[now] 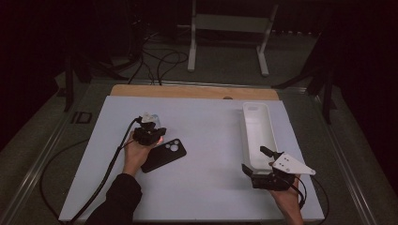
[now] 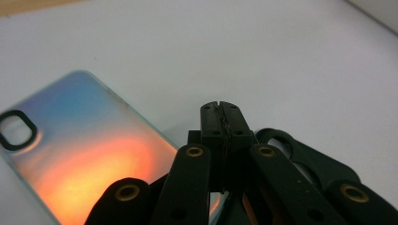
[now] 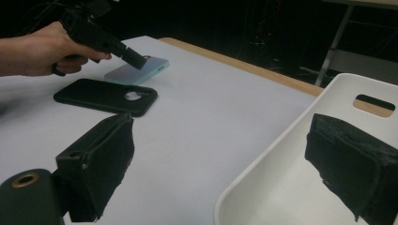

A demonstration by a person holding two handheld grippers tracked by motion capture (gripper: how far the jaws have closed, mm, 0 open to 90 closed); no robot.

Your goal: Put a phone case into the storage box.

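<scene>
Standing by the worktop (image 1: 202, 187), I count two phone cases and one white tray on its pale sheet. The iridescent case (image 2: 80, 154) lies flat toward the far left, its camera cut-out at one end, glowing blue to orange in the left gripper view. The black case (image 1: 164, 154) lies just beside it on the near side, back up, with round camera holes showing.

The left gripper (image 1: 149, 129) is held in the person's left hand (image 1: 136, 154) over the near end of the iridescent case. Its fingers (image 2: 213, 124) are pressed together with nothing visible between them; the tips sit low by the case's edge, though I cannot tell whether they touch it.

The white tray (image 1: 246, 123) is long and narrow, lying on the right side of the worktop with a handle slot at its far end; nothing lies inside.

The right gripper (image 1: 258, 161) is at the tray's near end, in the person's right hand (image 1: 286, 199). Its fingers (image 3: 101, 164) are spread wide and hold nothing, one outside the tray's left wall and the other over its interior.
</scene>
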